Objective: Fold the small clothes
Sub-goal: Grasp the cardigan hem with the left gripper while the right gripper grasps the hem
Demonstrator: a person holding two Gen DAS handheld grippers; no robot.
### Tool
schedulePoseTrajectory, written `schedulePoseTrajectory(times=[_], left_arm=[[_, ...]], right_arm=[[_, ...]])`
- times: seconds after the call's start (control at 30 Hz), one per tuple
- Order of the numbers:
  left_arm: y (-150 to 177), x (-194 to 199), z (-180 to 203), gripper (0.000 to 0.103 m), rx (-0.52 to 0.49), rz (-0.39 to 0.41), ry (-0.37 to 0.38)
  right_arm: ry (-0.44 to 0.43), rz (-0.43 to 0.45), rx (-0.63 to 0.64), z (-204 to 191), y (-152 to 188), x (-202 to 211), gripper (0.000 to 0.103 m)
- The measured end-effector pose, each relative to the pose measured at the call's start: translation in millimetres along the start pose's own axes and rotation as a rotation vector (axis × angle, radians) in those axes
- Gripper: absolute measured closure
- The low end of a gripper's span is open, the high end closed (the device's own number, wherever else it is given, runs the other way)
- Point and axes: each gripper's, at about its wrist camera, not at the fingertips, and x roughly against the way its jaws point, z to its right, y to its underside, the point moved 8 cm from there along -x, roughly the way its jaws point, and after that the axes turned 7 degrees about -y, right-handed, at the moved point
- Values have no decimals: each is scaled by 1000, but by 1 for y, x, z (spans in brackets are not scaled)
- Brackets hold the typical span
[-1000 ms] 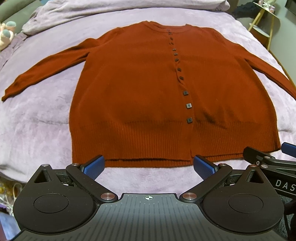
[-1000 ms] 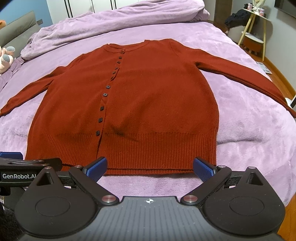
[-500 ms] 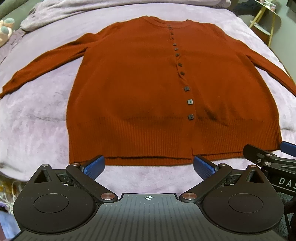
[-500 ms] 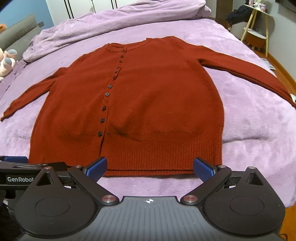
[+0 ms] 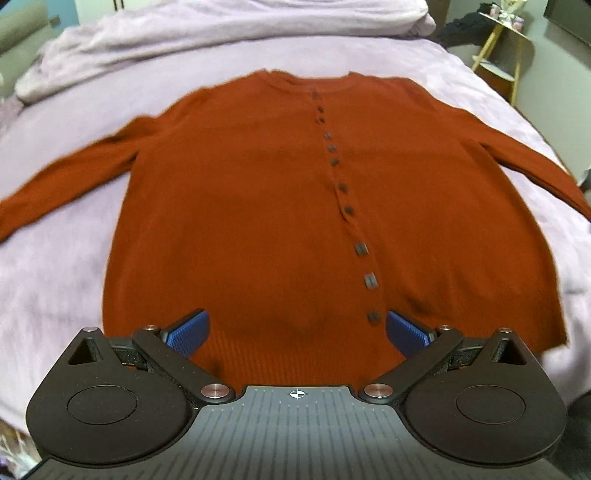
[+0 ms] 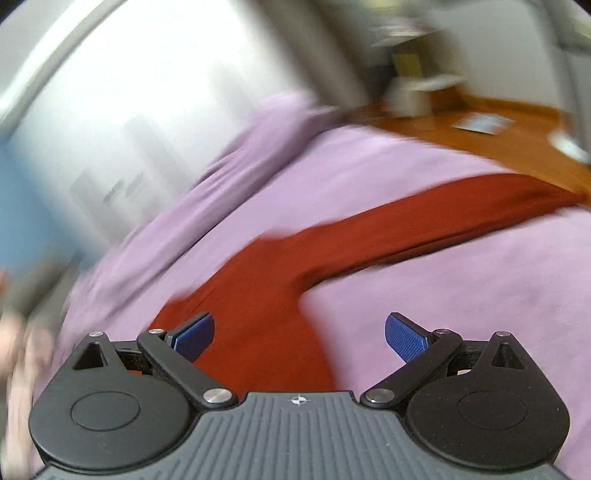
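Note:
A rust-red buttoned cardigan (image 5: 240, 206) lies flat and face up on the purple bed (image 5: 48, 280), both sleeves spread out to the sides. My left gripper (image 5: 297, 330) hovers open over the ribbed hem, nothing between its blue pads (image 5: 188, 332). In the blurred right wrist view, my right gripper (image 6: 299, 332) is open above the cardigan's right side (image 6: 258, 302), where the right sleeve (image 6: 443, 218) runs off toward the bed's edge. Its fingers hold nothing.
A crumpled purple duvet (image 5: 221, 33) is piled at the head of the bed. A yellow-legged side table (image 5: 498, 48) stands at the far right. Wooden floor (image 6: 480, 125) and white cupboard doors (image 6: 147, 92) lie beyond the bed's right edge.
My left gripper moved forward over the hem. My right gripper swung fast to the right, now facing the right sleeve and the bed's edge; its view is motion-blurred.

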Motion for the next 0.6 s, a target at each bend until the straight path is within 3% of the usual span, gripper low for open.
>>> schedulePoseTrajectory(times=[0.07, 0.13, 0.17, 0.33, 0.53, 0.6], left_arm=[[-12, -9, 3, 0, 1, 25, -24], [-25, -19, 6, 0, 22, 53, -23], [-30, -23, 7, 0, 41, 65, -16], [-33, -61, 1, 0, 179, -5, 47], [-26, -78, -8, 0, 272, -15, 86], [-25, -81, -10, 0, 281, -9, 103]], right_arm=[[77, 71, -187, 58, -24, -5, 16], [137, 113, -372, 111, -37, -10, 58], [163, 131, -451, 132, -40, -11, 63], [179, 247, -649, 193, -55, -15, 67], [217, 321, -680, 217, -61, -37, 69], [235, 325, -679, 219, -62, -44, 78]])
